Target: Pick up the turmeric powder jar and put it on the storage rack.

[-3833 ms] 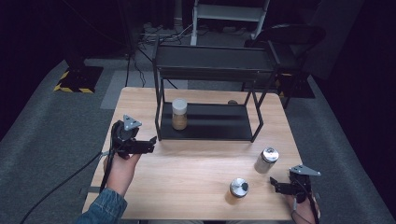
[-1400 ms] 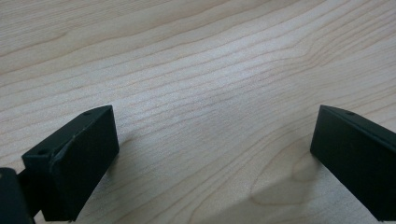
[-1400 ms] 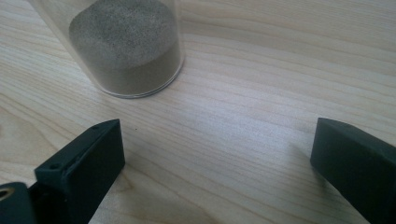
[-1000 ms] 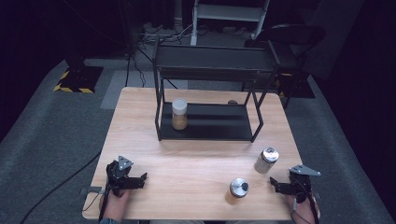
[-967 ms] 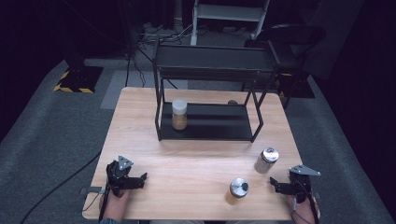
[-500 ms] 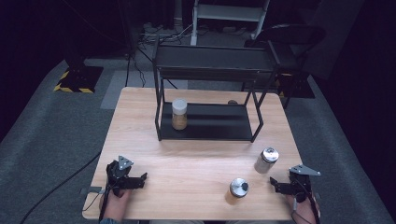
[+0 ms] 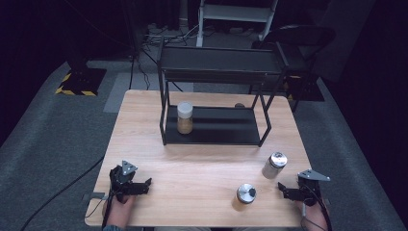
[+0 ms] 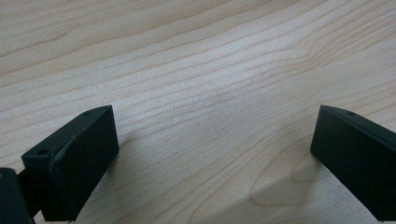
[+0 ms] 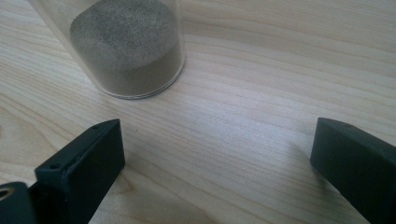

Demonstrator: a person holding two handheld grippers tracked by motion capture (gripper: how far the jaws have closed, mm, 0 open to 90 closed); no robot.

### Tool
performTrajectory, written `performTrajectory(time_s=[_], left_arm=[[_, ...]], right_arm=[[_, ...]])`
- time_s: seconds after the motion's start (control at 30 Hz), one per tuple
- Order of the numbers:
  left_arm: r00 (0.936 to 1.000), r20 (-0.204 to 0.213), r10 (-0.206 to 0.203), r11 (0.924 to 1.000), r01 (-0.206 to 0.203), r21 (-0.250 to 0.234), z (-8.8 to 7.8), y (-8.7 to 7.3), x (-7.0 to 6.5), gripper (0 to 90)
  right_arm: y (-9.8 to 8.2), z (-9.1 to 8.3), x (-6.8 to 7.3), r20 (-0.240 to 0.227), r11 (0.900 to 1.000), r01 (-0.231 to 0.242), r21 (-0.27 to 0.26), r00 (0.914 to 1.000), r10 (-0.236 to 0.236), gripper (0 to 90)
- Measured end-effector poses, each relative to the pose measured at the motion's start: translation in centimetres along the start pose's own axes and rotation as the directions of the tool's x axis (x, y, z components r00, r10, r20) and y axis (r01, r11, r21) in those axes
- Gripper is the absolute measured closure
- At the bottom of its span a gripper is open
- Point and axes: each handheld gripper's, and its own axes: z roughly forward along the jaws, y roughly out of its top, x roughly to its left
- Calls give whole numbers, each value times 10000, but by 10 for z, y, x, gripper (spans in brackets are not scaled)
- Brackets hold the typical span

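From the high view, the left gripper (image 7: 144, 185) rests at the near left corner of the table (image 7: 207, 159), well apart from everything, which reads as a parked hand with nothing to do for now. The right gripper (image 7: 285, 190) sits at the near right corner, its jaws aimed across the table toward two silver-lidded jars: the near jar (image 7: 246, 195) close to the front edge and the far jar (image 7: 274, 165) just behind and to its right. A third, white-lidded jar (image 7: 184, 117) stands on the lower shelf of the black rack (image 7: 219, 72), probably the place meant for the other two.

In the left gripper view, the jaws stand spread wide over bare wood grain, holding nothing.

In the right gripper view, the jaws are likewise spread and empty, with a clear jar (image 9: 126, 46) of brownish-grey powder upright just beyond the left jaw, not between them. The hand looks poised to slide in around it.
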Motion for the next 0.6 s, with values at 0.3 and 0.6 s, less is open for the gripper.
performTrajectory(time_s=[0.3, 0.6], left_arm=[[10000, 1, 2, 10000, -2, -4, 0, 0, 0, 8], [10000, 1, -1, 10000, 1, -6, 0, 0, 0, 8]], right_arm=[[-2, -2, 0, -101, 9996, -272, -113, 9996, 270, 40], [0, -17, 7, -174, 9988, -331, -370, 9993, 325, 60]])
